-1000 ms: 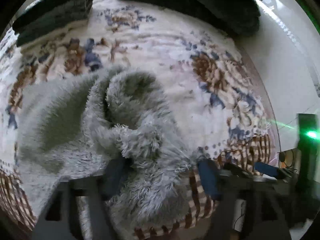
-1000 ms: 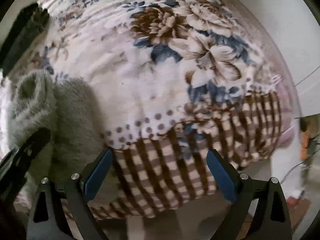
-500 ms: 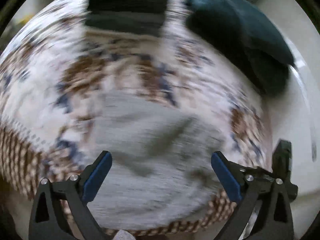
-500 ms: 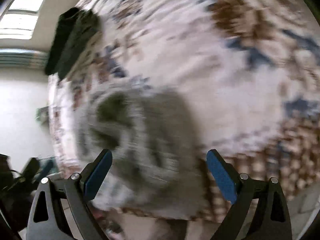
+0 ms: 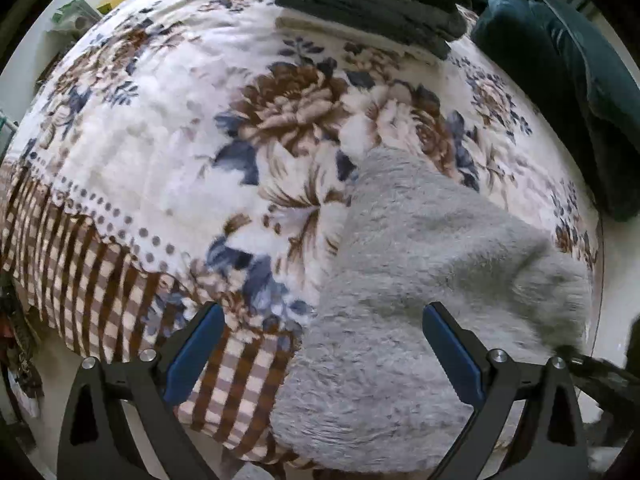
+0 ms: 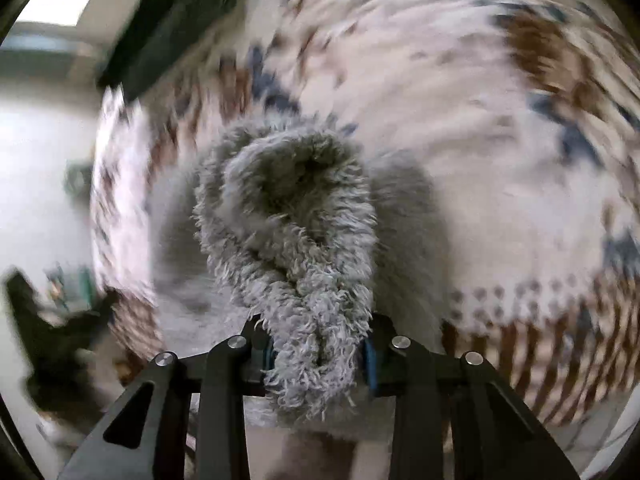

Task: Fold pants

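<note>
A: What have I got in hand right now?

B: Nearest me, the right gripper is closing on a bunched fold of the pants; the fleece fills the gap between the pads and spills out both sides. The left gripper hangs wide open and holds nothing, its right finger over the grey cloth and its left finger over the checked border.

A: Where do the pants lie?

B: At the near edge of the blanket, by its checked hem, with some cloth drooping over that edge.

A: What worries you?

B: I think the bite is thick and lumpy. I may have pinched several layers, so a pull could drag the whole heap or let the pile slip free. With only one side held, the fold could go crooked.

A: And the look of them?

B: Grey, shaggy, thick, crumpled into a loose mound. Farther back, dark folded clothes sit by the far edge.
</note>
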Demonstrator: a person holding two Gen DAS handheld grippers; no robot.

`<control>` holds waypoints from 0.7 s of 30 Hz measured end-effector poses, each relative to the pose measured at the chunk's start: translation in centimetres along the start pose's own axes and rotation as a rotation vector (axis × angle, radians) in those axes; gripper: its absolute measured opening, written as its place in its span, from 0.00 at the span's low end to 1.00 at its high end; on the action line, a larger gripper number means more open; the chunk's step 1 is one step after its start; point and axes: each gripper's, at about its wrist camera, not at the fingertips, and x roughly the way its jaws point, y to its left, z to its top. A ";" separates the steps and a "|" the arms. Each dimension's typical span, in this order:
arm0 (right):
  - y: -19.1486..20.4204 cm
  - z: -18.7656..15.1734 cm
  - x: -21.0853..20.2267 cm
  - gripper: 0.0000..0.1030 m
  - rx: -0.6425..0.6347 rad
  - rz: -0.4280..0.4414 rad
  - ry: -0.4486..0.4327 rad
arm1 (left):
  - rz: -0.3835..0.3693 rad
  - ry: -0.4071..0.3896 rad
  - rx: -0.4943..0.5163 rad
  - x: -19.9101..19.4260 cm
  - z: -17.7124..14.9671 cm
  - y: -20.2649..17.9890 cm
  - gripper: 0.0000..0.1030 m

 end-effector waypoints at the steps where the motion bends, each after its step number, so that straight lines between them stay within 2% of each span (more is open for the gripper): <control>1: -0.5 -0.5 -1.1 0.33 0.024 0.014 -0.017 | -0.007 0.008 0.004 0.2 -0.1 -0.2 0.98; 3: -2.2 -1.7 -3.7 0.32 0.095 0.030 -0.044 | -0.032 0.022 0.010 0.7 -0.1 -0.8 0.98; 5: -4.4 -2.6 -4.4 0.34 0.165 0.045 -0.024 | -0.049 0.038 0.038 1.5 -0.2 -1.8 0.98; 7: -7.1 -2.5 -2.9 0.49 0.237 0.036 0.027 | -0.055 0.057 0.081 2.7 -0.6 -3.0 0.98; 8: -8.4 -2.4 -1.4 0.58 0.262 0.014 0.080 | -0.046 0.081 0.106 3.4 -0.8 -3.6 0.98; 9: -9.7 -2.4 -0.4 0.58 0.304 -0.017 0.112 | -0.043 0.096 0.120 3.9 -0.9 -4.1 0.98; 10: -10.3 -2.3 -0.5 0.58 0.331 -0.024 0.104 | -0.047 0.104 0.137 4.2 -1.0 -4.6 0.98; 12: -10.6 -1.8 -2.2 0.58 0.368 -0.014 0.011 | -0.040 0.105 0.158 4.3 -1.2 -5.2 0.98; 14: -9.5 -1.0 -4.5 0.59 0.352 -0.021 -0.105 | -0.040 0.104 0.167 4.3 -1.4 -5.5 0.98; 15: -8.3 -0.3 -5.2 0.63 0.307 -0.005 -0.149 | -0.041 0.109 0.163 4.4 -1.4 -5.6 0.98; 16: -7.4 0.4 -5.2 0.67 0.266 0.002 -0.147 | -0.043 0.112 0.159 4.5 -1.5 -5.6 0.98; 18: -5.5 2.2 -3.0 0.71 0.178 -0.003 -0.064 | -0.042 0.123 0.153 4.9 -1.7 -5.5 0.98; 19: -4.7 3.1 -0.7 0.70 0.143 0.013 0.018 | -0.032 0.127 0.154 5.1 -1.8 -5.5 0.98; 20: -4.5 3.4 0.9 0.61 0.137 0.010 0.066 | -0.020 0.130 0.157 5.3 -2.0 -5.5 0.98; 21: -4.4 3.4 1.8 0.29 0.132 -0.019 0.072 | -0.006 0.133 0.160 5.6 -2.0 -5.3 0.98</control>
